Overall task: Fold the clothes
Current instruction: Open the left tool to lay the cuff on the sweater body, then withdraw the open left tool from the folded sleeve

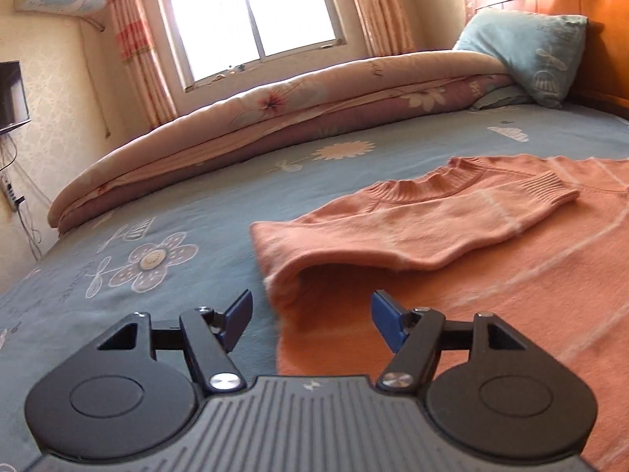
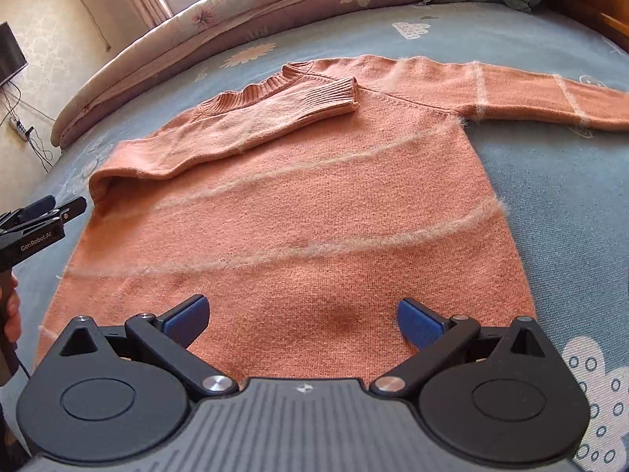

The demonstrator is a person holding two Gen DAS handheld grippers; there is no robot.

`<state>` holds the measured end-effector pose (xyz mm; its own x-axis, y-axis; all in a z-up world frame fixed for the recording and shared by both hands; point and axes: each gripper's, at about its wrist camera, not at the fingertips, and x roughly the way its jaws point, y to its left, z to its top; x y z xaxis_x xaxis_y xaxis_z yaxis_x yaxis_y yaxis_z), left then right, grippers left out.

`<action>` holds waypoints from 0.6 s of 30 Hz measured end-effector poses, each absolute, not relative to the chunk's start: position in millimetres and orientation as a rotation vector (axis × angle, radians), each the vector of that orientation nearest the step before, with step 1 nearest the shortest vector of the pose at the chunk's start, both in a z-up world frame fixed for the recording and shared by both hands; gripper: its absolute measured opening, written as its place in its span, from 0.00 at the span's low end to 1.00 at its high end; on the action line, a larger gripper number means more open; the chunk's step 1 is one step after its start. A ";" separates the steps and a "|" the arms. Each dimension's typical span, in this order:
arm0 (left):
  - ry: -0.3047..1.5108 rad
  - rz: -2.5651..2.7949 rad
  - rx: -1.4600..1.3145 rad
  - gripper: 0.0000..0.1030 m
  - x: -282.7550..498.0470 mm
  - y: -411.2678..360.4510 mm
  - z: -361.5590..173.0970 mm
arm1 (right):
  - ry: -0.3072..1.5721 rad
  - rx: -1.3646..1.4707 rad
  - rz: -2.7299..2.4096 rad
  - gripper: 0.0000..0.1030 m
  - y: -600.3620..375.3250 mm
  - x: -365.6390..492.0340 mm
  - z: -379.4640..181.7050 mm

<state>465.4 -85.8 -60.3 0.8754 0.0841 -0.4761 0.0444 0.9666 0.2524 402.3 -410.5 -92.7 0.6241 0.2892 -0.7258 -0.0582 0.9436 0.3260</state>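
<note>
The left gripper (image 1: 312, 322) stands with its blue pads spread and nothing between them, poised just beside the near left edge of the sweater (image 2: 298, 212), at the rounded fold where the left sleeve (image 1: 412, 228) turns back over the body. The right gripper (image 2: 302, 322) is likewise spread and empty, hovering over the near hem area of the garment; whether its pads touch the knit cannot be told. In the right wrist view the left gripper (image 2: 55, 206) appears at the far left edge, held by a person's hand (image 2: 10, 310), clear of the fabric. The sweater lies flat, front up, on the blue flowered bedsheet (image 2: 550, 204), collar (image 2: 255, 92) toward the far side. The left sleeve is already folded across the chest, its ribbed cuff (image 2: 338, 92) resting near the collar; the right sleeve (image 2: 530, 94) remains stretched out to the right. A rolled quilt (image 1: 236, 133) and a pillow (image 1: 523, 51) lie well apart at the far side. Judged as a soft, light, fuzzy knit, the garment should drape and stretch rather than hold shape, and a single layer may slide over another. The sound holds would be the firmer ribbed cuff of the outstretched sleeve, and afterwards the hem corners, pinched through the full thickness.
</note>
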 end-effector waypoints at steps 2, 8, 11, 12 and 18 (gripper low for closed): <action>0.516 0.054 0.224 0.70 472.2 -71.5 -65.5 | 0.859 0.256 0.199 1.00 -405.1 401.1 -93.1; 0.556 0.095 0.155 0.70 508.8 -46.1 -86.2 | 0.836 0.231 0.198 1.00 -400.8 402.5 -96.3; 0.581 0.109 0.087 0.70 526.2 -33.3 -95.5 | 0.831 0.211 0.197 1.00 -398.7 402.7 -97.6; 0.590 0.119 0.062 0.70 531.8 -29.0 -98.6 | 0.830 0.199 0.196 1.00 -397.3 402.5 -98.1; 0.634 0.149 -0.160 0.84 539.9 8.0 -110.7 | 0.819 0.122 0.188 1.00 -387.7 400.6 -101.1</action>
